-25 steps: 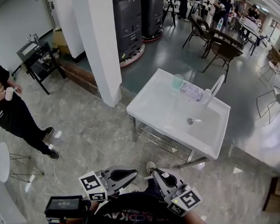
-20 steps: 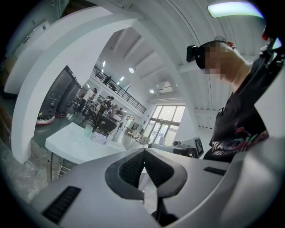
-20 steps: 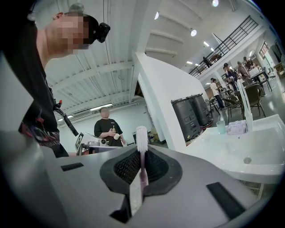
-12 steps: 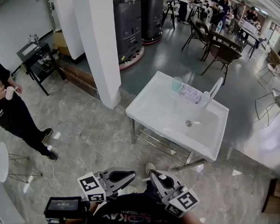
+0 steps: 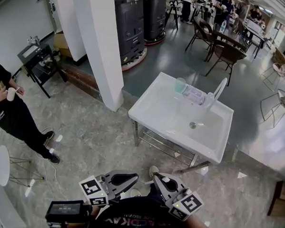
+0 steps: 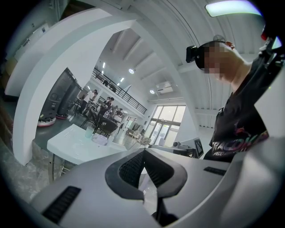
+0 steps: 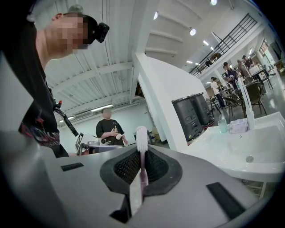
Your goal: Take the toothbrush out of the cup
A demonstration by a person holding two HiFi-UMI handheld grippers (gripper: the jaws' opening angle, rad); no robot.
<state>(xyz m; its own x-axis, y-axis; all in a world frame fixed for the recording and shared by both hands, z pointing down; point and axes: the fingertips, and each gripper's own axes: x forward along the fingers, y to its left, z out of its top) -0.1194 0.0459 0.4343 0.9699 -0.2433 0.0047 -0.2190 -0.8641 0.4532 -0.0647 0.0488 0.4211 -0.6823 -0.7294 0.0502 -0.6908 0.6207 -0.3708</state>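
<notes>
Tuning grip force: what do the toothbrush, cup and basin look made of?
Toothbrush: smooth pale pink handle, likely plastic; white bristle head, probably nylon.
Cup: translucent pale green, plastic or glass; can't tell from here.
Basin: glossy white with a rounded rim, ceramic or moulded resin.

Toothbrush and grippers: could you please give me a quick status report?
Right gripper shut on toothbrush, bristles up. Left gripper shut, empty. Cup on the sink, far from both grippers.
</notes>
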